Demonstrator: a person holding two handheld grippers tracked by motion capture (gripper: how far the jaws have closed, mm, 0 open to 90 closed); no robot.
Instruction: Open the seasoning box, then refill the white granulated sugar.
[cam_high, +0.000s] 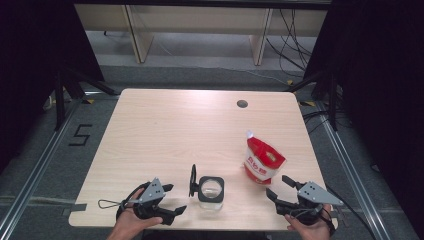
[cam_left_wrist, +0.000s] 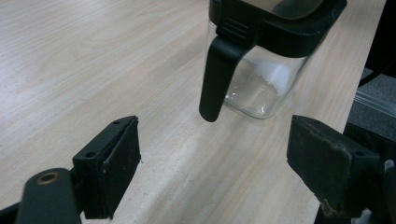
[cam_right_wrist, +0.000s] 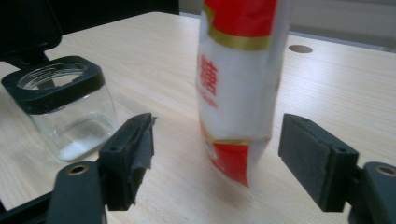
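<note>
A clear glass jar (cam_high: 211, 192) with a black square rim stands near the table's front edge, its black lid (cam_high: 193, 181) flipped up at its left. A little white powder lies in the jar (cam_right_wrist: 70, 112). To the right stands a red and white pouch (cam_high: 262, 161), upright. My left gripper (cam_high: 174, 198) is open just left of the jar, and the jar (cam_left_wrist: 261, 88) and its hanging black lid tab (cam_left_wrist: 217, 74) sit beyond the empty jaws (cam_left_wrist: 215, 172). My right gripper (cam_high: 279, 187) is open right below the pouch (cam_right_wrist: 238, 93), which stands just ahead of the gap without touching the pads (cam_right_wrist: 219, 163).
The wooden table (cam_high: 200, 125) has a round cable hole (cam_high: 242, 104) at the back right. Its front edge runs just under both hands. Black stand legs (cam_high: 65, 90) flank the table on the grey floor, and pale wooden furniture (cam_high: 200, 30) stands behind.
</note>
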